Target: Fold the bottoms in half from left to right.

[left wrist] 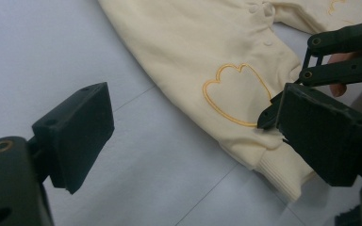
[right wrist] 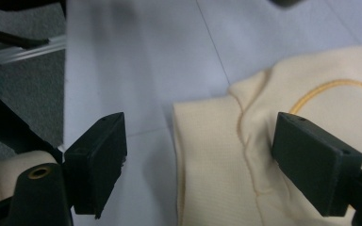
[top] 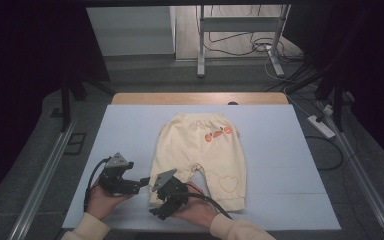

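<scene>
Cream baby trousers (top: 200,150) lie flat on the white sheet (top: 280,165), waist to the far side, with an orange carrot motif (top: 217,134) near the waistband. My right gripper (top: 157,212) hovers at the near left leg cuff (right wrist: 212,155). It is open, with one jaw over the sheet and the other over the fabric, and the cuff's edge runs between them. My left gripper (top: 143,183) rests just left of that leg, open and aimed at it. Its own view has the leg with a stitched orange outline (left wrist: 235,94) between its jaws (left wrist: 198,127).
The sheet covers a wooden table (top: 200,98). Metal rails (top: 45,170) run along both sides, and a power strip (top: 321,126) with cables lies on the floor at right. A stand (top: 240,30) is beyond the far edge. The other gripper's linkage (left wrist: 344,52) crosses the left gripper view.
</scene>
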### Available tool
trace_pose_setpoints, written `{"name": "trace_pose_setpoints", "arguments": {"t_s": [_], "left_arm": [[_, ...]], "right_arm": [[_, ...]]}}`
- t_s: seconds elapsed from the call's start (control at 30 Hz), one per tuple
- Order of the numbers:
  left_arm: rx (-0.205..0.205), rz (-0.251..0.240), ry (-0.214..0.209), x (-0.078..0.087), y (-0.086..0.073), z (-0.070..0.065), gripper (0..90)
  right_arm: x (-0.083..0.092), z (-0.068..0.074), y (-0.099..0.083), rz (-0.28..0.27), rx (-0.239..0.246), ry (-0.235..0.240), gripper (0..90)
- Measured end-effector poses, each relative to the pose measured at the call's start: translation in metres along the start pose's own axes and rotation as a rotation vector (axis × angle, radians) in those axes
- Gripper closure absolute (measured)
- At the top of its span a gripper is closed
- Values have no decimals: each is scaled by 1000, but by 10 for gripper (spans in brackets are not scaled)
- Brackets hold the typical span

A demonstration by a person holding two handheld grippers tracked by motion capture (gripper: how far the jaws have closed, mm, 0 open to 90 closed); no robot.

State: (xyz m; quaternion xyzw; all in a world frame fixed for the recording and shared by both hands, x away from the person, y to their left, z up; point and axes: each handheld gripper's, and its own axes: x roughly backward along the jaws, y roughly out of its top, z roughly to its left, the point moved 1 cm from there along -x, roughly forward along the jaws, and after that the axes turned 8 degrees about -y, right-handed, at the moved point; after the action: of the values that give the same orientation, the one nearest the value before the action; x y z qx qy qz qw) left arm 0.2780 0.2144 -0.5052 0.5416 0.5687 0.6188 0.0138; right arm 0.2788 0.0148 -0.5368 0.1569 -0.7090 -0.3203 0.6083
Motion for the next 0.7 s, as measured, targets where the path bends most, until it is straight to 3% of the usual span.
{"name": "trace_pose_setpoints", "arguments": {"t_s": [0.2,0.23,0.33,0.37,0.43,0.5,0.7], "left_arm": [[7,4,0,0,-1,1,114],[7,6,0,0,-1,2,114],[9,0,2,0,-1,2,114],[9,-1,2,0,-1,2,114],[9,-4,3,1,-1,2,114],[7,-5,5,0,-1,2,115],[-1,-11,18,-3,4,4,117]], "right_arm": [[-1,2,-2,13,29,-41,243],[-1,4,-3,21,60,-77,292],[-1,5,-3,19,62,-95,326],[1,4,-3,24,54,-113,418],[2,3,-4,21,50,-120,465],[5,-1,-4,33,49,-136,601],[10,-2,-3,37,62,-149,693]]}}
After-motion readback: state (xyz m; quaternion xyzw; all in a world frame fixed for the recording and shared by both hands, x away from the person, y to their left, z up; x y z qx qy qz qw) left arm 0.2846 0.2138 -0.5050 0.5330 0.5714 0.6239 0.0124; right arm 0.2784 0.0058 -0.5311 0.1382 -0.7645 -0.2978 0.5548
